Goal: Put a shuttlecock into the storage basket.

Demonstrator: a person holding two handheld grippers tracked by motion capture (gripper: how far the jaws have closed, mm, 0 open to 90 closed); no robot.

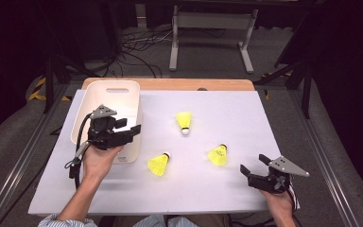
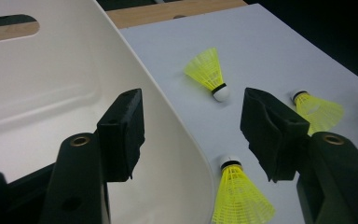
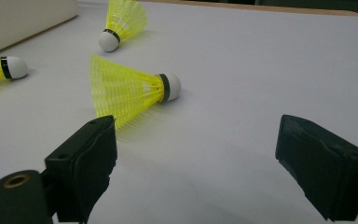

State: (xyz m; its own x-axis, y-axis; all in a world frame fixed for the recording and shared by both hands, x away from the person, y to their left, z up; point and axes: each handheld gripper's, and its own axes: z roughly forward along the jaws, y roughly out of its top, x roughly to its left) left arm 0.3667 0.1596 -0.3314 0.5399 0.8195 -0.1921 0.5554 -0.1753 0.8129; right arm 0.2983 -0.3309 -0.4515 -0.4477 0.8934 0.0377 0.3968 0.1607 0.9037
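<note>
- Left gripper (image 1: 131,127): jaws spread wide, nothing between them, straddling the right wall of the white bin (image 1: 111,97).
- Right gripper (image 1: 253,165): jaws released, empty, low over the white table sheet (image 1: 227,109) near its right front corner.
- Three yellow shuttlecocks lying on the sheet: far one (image 1: 184,122), near-left one (image 1: 159,164) just beside the bin, right one (image 1: 218,154) closest to the right gripper.
</note>
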